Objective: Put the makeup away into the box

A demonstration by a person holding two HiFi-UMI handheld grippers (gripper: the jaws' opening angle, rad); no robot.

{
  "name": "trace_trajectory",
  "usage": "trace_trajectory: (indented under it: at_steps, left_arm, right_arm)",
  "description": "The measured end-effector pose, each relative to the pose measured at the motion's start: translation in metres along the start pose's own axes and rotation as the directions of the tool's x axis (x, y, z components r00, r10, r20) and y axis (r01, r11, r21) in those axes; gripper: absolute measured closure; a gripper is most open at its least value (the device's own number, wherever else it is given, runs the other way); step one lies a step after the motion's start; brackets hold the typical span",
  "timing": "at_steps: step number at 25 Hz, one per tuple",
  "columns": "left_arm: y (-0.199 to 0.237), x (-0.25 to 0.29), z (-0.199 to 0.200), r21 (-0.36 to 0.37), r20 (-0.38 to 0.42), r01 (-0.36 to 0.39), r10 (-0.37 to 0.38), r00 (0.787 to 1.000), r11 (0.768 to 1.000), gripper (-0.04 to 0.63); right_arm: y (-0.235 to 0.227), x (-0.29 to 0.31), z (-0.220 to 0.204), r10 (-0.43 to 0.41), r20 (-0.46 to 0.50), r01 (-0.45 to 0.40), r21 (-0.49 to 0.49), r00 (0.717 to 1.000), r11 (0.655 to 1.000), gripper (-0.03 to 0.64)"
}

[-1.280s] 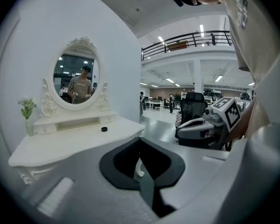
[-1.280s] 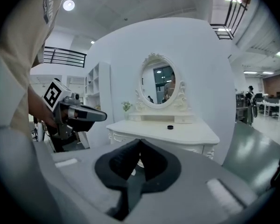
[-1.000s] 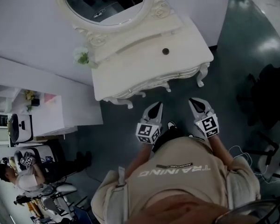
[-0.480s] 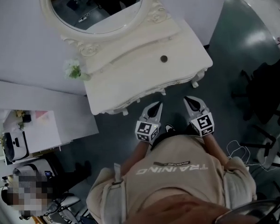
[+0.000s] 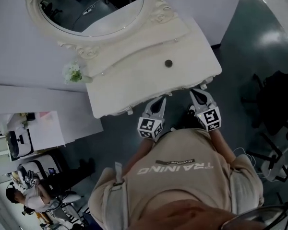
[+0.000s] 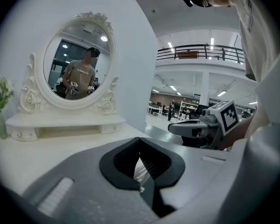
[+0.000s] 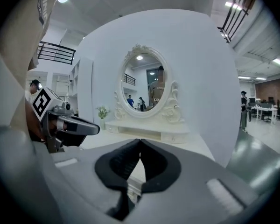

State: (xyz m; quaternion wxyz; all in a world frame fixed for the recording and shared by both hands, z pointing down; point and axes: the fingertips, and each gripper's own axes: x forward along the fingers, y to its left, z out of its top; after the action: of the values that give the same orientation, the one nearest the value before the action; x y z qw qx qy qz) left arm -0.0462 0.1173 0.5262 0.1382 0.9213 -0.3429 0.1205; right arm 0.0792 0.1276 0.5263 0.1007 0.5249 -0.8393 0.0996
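Note:
A white vanity table with an oval mirror stands ahead. One small round dark object lies on its top, too small to identify. My left gripper and right gripper are side by side at the table's front edge, both shut and holding nothing. In the left gripper view the left gripper's jaws meet over the tabletop, with the right gripper beside it. The right gripper view shows the right gripper shut too. I see no box in any view.
A small vase of flowers stands at the table's left end. White shelving and a person are at the lower left. Dark chairs and a cable lie on the floor to the right.
The person has stepped toward the vanity. Both grippers moved forward from over the floor to the table's front edge, still shut.

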Motion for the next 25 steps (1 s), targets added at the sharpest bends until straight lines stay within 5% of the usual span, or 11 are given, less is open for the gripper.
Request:
trace_trajectory:
  at_steps: [7,13,25]
  left_arm:
    - [0.018,0.071,0.039,0.018,0.012,-0.079,0.079,0.997,0.997,0.597]
    - [0.035,0.121,0.041,-0.067,0.012,-0.151,0.152,0.988,0.986,0.596]
    - [0.068,0.171,0.037,-0.084,-0.074,-0.169,0.163,0.984,0.982,0.596]
  right_arm:
    - [-0.078,0.048,0.018,0.097,0.027,-0.096,-0.03,0.995,0.995,0.612]
    - [-0.103,0.081,0.018,0.188,-0.026,-0.189,-0.236,0.982,0.953,0.612]
    - [-0.129,0.134,-0.008,0.257,-0.073,-0.263,-0.091,0.964,0.961,0.612]
